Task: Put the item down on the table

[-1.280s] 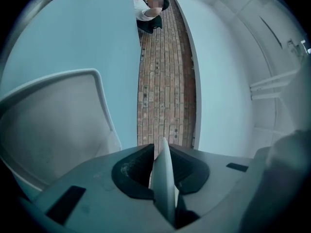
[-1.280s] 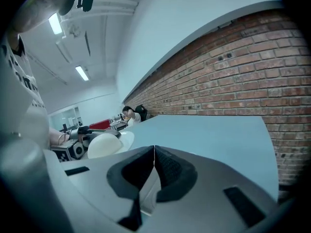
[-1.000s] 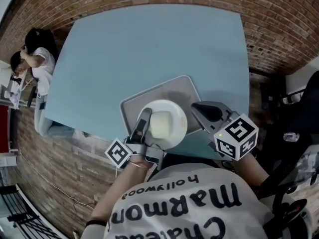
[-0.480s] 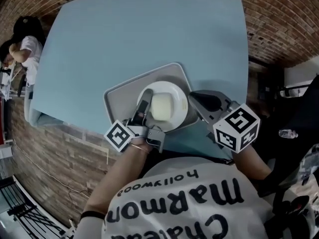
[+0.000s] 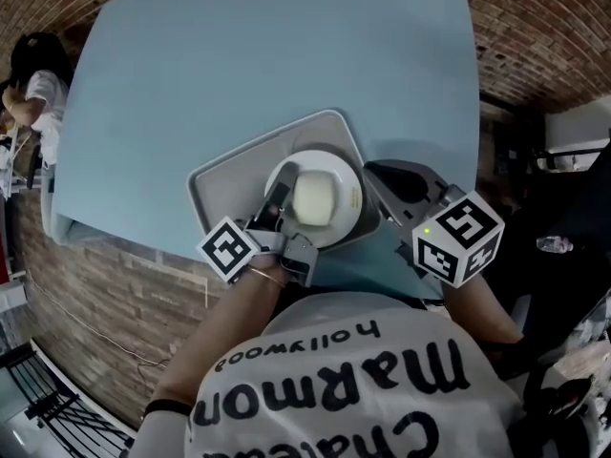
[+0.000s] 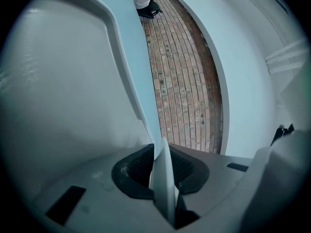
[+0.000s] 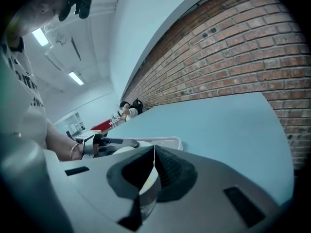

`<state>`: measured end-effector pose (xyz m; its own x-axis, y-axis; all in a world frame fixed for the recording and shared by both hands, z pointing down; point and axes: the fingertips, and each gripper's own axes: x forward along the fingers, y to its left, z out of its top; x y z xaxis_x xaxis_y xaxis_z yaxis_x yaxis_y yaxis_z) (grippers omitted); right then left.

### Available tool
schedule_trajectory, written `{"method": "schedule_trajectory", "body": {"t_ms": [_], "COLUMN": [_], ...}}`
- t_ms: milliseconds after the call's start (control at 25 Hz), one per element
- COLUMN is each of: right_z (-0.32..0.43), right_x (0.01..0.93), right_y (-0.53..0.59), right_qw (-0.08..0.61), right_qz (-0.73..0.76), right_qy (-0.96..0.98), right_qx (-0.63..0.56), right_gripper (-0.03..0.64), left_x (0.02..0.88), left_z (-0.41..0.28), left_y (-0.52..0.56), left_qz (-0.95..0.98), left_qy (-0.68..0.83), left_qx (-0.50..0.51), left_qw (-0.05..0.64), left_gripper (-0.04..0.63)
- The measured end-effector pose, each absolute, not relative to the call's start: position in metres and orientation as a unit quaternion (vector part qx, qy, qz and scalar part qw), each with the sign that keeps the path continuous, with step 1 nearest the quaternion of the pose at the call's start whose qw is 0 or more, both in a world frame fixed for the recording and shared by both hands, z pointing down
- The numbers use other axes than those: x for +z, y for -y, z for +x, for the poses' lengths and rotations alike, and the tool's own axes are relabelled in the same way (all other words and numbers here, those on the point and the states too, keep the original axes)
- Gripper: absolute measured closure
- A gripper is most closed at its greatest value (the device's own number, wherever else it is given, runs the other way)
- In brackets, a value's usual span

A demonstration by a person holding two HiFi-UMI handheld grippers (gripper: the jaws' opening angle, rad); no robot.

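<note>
A white plate (image 5: pixel 315 162) carrying a pale cream block (image 5: pixel 315 197) sits over the near right part of a grey tray (image 5: pixel 234 175) on the light blue table (image 5: pixel 267 55). Whether the plate touches the tray cannot be told. My left gripper (image 5: pixel 277 203) is shut on the plate's left rim. In the left gripper view that thin rim is pinched in my left gripper (image 6: pixel 163 164), and the plate (image 6: pixel 63 81) fills the left side. My right gripper (image 5: pixel 374 191) is shut on the right rim, as my right gripper (image 7: pixel 151 171) shows, with the plate (image 7: pixel 127 150) above the tray (image 7: pixel 167 140).
The tray lies close to the table's near edge (image 5: pixel 172 256), with brick floor (image 5: pixel 115 303) below it. A person (image 5: pixel 29 74) sits at another table at far left. Dark furniture (image 5: pixel 563 189) stands to the right of the table.
Held by both grippers, the plate has moved away from the table's near edge and further in over the tray. The tray has kept its place on the table.
</note>
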<state>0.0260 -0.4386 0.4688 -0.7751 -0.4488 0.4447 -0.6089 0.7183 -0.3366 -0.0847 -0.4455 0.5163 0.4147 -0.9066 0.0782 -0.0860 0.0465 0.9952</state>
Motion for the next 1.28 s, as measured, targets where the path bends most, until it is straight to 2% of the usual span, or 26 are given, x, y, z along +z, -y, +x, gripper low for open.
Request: {"method": "schedule_trajectory", "body": {"t_ms": [240,520,960,1040,1120,1280], "right_z": [0.026,0.025,0.027,0.027,0.027,0.028], "right_x": [0.475,0.475,0.478,0.478,0.477,0.479], "right_y": [0.436,0.434,0.438,0.438,0.438,0.439], "right_qw": [0.164,0.161,0.157,0.157,0.156,0.156], "right_qz": [0.299,0.305,0.308,0.309,0.309,0.307], "right_qy": [0.906,0.903,0.901,0.901,0.901,0.902], "right_qx": [0.249,0.258,0.261,0.260,0.261,0.262], "right_gripper": [0.607,0.607,0.607,0.606,0.607,0.607], "left_x": [0.527,0.539,0.536,0.532,0.525,0.529], "left_z": [-0.083,-0.075,-0.071,-0.073,-0.077,-0.078], "left_y": [0.450,0.444,0.447,0.447,0.450,0.451], "left_qz": [0.590,0.607,0.659,0.680,0.713,0.755], "left_qy": [0.432,0.463,0.483,0.495,0.514,0.529], "left_qx": [-0.314,-0.192,-0.080,-0.052,-0.004,0.088], "left_qw": [0.606,0.617,0.571,0.539,0.477,0.378], "left_gripper": [0.540,0.540,0.529,0.513,0.478,0.457]}}
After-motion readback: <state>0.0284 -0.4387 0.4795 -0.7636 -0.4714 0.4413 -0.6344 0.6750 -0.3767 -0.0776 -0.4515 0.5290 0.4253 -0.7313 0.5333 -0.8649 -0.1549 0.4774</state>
